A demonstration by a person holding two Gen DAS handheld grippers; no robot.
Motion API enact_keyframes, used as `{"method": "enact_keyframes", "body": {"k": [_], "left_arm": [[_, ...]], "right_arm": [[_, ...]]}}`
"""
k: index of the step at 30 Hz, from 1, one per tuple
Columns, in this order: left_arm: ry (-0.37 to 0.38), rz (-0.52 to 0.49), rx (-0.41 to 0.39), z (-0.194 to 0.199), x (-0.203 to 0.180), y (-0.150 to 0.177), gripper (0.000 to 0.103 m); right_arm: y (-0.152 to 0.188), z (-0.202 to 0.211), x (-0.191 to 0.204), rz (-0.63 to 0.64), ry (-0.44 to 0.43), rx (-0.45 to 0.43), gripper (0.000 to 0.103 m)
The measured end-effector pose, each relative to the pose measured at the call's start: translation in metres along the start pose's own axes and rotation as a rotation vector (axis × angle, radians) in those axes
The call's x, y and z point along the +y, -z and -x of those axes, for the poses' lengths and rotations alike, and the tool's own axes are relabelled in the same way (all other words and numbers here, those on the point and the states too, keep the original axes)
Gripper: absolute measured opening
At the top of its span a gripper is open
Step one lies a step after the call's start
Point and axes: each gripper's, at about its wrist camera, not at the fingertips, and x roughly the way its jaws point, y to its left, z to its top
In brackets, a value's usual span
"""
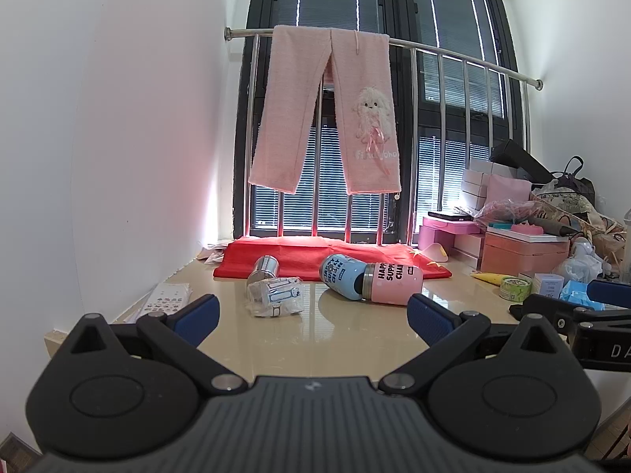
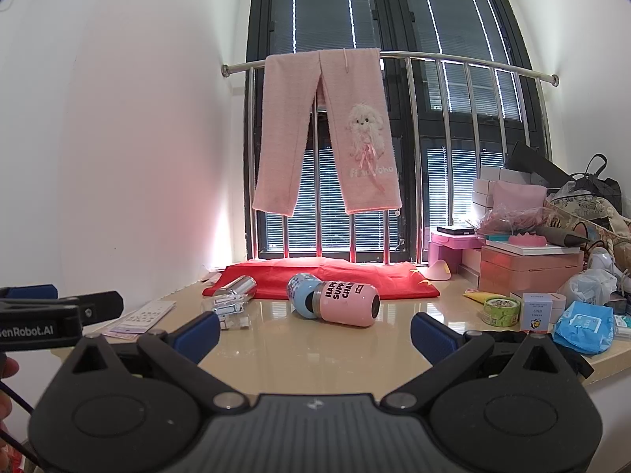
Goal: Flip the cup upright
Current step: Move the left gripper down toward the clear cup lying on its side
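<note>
Pink cup (image 1: 392,284) on its side mid-table, touching blue cup (image 1: 341,278). Left gripper (image 1: 313,315) and right gripper (image 2: 315,333) spread wide, empty. Only right view shows the pink cup's dark mouth facing right

Setting: a lived-in home, at a window-side ledge being used for drying laundry and storing odds and ends.

Pink child-size trousers (image 1: 327,110) with a fluffy puppy appliqué are hanging over a steel safety railing (image 1: 453,53) in front of a dark-framed window (image 2: 394,12) with blinds; plain white walls are closing in both sides. A glossy beige countertop (image 1: 315,339) is carrying household clutter: a red cloth (image 1: 299,254) lying under the railing, pink storage boxes (image 2: 528,268) stacked at the right, a pack of wet wipes (image 2: 583,325), a roll of patterned tape (image 2: 501,309), a sticker sheet (image 1: 165,301), and bags (image 2: 591,185) piling up in the corner.
</note>
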Motion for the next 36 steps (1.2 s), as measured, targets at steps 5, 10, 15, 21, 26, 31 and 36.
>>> {"method": "enact_keyframes", "body": {"k": [5, 10, 15, 21, 26, 31, 36], "left_arm": [[0.002, 0.002, 0.002, 0.000, 0.001, 0.000, 0.103], [0.005, -0.004, 0.025, -0.009, 0.001, 0.003, 0.103], [-0.009, 0.001, 0.060, -0.035, 0.006, 0.005, 0.103], [-0.014, -0.027, 0.083, -0.077, 0.015, 0.005, 0.103], [-0.007, -0.073, 0.120, -0.121, 0.026, 0.004, 0.103], [0.021, -0.142, 0.167, -0.166, 0.036, 0.005, 0.103], [0.056, -0.203, 0.230, -0.213, 0.047, 0.002, 0.103]], "right_arm": [[0.000, 0.000, 0.000, 0.002, 0.001, -0.001, 0.103], [-0.001, -0.008, 0.002, 0.007, 0.003, 0.022, 0.103], [0.001, -0.032, 0.002, 0.002, 0.008, 0.053, 0.103], [0.003, -0.075, 0.003, -0.001, 0.006, 0.088, 0.103], [0.006, -0.119, 0.004, 0.016, 0.005, 0.138, 0.103], [0.010, -0.163, 0.007, 0.028, -0.002, 0.184, 0.103], [0.014, -0.205, 0.011, 0.039, -0.026, 0.226, 0.103]]}}
